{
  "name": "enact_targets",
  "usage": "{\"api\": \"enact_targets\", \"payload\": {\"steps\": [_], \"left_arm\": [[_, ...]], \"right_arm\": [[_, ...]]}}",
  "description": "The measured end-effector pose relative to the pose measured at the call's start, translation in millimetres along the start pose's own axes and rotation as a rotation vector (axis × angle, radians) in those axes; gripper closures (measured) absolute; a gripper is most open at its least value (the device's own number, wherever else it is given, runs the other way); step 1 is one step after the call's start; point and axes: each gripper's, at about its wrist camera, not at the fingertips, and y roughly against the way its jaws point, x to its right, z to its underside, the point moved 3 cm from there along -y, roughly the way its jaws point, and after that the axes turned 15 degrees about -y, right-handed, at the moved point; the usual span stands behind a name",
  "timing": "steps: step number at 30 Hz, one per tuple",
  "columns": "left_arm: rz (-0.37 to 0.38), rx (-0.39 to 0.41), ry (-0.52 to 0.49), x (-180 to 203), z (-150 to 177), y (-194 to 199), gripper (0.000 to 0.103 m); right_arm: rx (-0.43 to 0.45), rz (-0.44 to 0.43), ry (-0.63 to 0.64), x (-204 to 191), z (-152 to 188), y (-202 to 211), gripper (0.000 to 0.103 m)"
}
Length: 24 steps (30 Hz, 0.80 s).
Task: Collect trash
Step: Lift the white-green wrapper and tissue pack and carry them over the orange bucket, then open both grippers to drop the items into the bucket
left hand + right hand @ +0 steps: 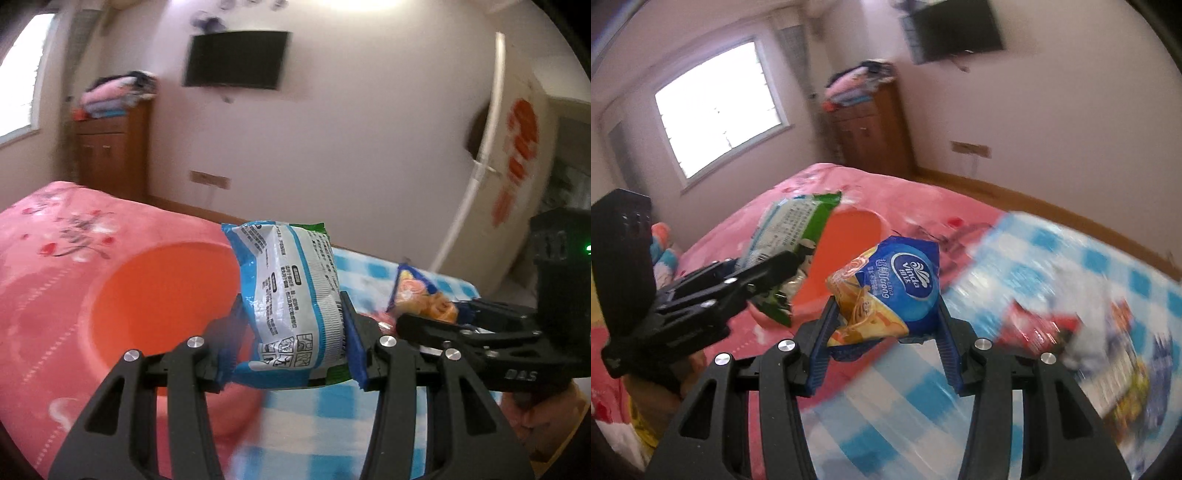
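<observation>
Above the bed [905, 195], my left gripper [291, 325] clamps a green-and-white snack wrapper [291, 288] while my right gripper [886, 314] grips a blue tissue packet [905, 280]; both hang near the orange bin [162, 295], where each must next be released.

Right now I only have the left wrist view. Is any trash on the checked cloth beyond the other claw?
Observer: Yes. The right wrist view shows a red wrapper and more blurred packets lying on the checked cloth, to the right of the right claw.
Operator: What is that claw carrying?
Observer: A blue tissue packet marked Vinda, pinched between both pads, clear of the cloth.
Operator: And my packet from that side?
Observer: The noodle packet in the left claw shows green edges there, and it overlaps the rim of the orange bin.
</observation>
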Motion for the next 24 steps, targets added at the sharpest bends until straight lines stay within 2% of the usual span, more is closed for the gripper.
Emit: {"api": "enact_targets", "payload": {"steps": [4,6,10,13,14,15,17,20,24], "left_arm": [[-0.097,-0.02,0.064,-41.5,1.9,-3.3,0.053],[-0.119,-0.03,0.087,-53.8,4.8,-7.0,0.053],[-0.158,-0.059,0.123,-70.4,11.8,-20.1,0.052],[-0.174,-0.072,0.131,-72.9,16.1,-26.9,0.05],[-0.176,-0.067,0.128,-72.3,16.0,-28.0,0.045],[-0.182,-0.063,0.121,-72.2,15.6,-26.1,0.033],[-0.217,-0.049,0.094,-68.7,13.4,-23.8,0.023],[-0.239,-0.046,0.082,-64.5,12.4,-21.2,0.019],[-0.211,-0.034,0.104,-60.5,13.3,-19.9,0.014]], "right_arm": [[-0.014,-0.037,0.063,-34.1,-18.9,-29.0,0.052],[-0.022,-0.046,0.09,-47.8,-26.2,-47.3,0.051],[-0.065,-0.044,0.101,-57.1,-30.1,-83.4,0.038],[-0.062,-0.028,0.081,-53.2,-29.5,-93.3,0.029],[-0.06,-0.038,0.066,-52.0,-29.1,-91.3,0.024],[-0.051,-0.054,0.042,-47.9,-29.2,-87.8,0.022],[-0.017,-0.056,0.013,-38.9,-28.9,-77.1,0.016],[0.038,-0.059,-0.041,-23.5,-30.7,-59.2,0.014],[0.092,-0.056,-0.117,1.8,-27.3,-35.6,0.014]]}}
